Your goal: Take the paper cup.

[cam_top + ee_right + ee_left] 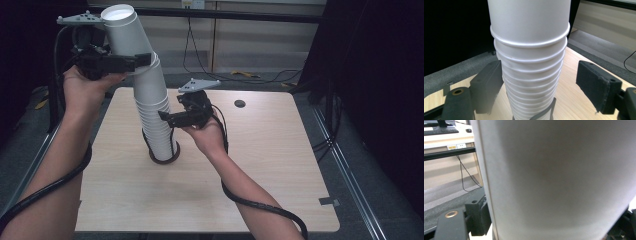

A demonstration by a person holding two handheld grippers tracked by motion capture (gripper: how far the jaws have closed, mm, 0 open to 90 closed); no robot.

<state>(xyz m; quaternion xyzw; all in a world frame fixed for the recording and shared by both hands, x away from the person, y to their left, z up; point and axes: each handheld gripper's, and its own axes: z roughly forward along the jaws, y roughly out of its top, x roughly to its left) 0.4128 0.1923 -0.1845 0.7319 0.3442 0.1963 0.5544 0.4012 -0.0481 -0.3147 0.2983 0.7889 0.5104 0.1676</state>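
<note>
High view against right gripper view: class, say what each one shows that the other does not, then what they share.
The high view alone shows the top cup tilted and clamped in the left claw, both forearms, and the whole table. The right gripper view alone shows, close up, the stacked rims and the right claw's pads standing apart, one beside the stack and one clear of it. Both show the white cup stack in its dark holder on the wooden table, with the right claw at it.
</note>
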